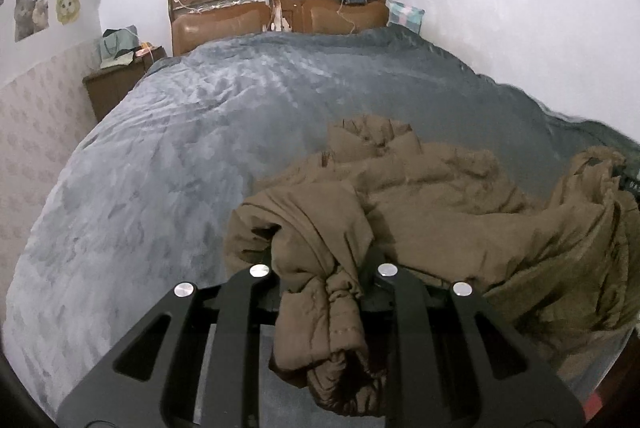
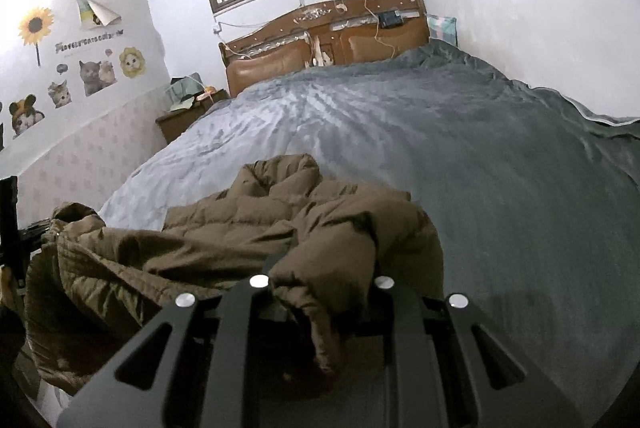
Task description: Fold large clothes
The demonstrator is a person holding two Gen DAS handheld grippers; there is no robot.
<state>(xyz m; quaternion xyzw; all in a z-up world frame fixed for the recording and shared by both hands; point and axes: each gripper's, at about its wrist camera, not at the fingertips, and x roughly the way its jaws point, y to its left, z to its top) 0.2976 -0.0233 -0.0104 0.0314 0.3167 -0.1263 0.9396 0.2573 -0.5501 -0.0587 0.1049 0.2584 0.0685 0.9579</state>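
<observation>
A brown padded jacket (image 1: 440, 195) lies crumpled on the near end of a grey-blue bedspread (image 1: 180, 131). My left gripper (image 1: 324, 280) is shut on a bunched fold at the jacket's left side, and the cloth hangs down between its fingers. My right gripper (image 2: 320, 292) is shut on a fold of the same jacket (image 2: 224, 228) at its right side. The left gripper (image 2: 16, 236) shows at the far left of the right wrist view. The fingertips of both are hidden by cloth.
A wooden headboard (image 1: 280, 11) stands at the far end of the bed. A nightstand (image 1: 116, 83) with bags is at the far left. A white wall (image 1: 520, 27) runs along the bed's right side, and a stickered wall (image 2: 80, 67) on the left.
</observation>
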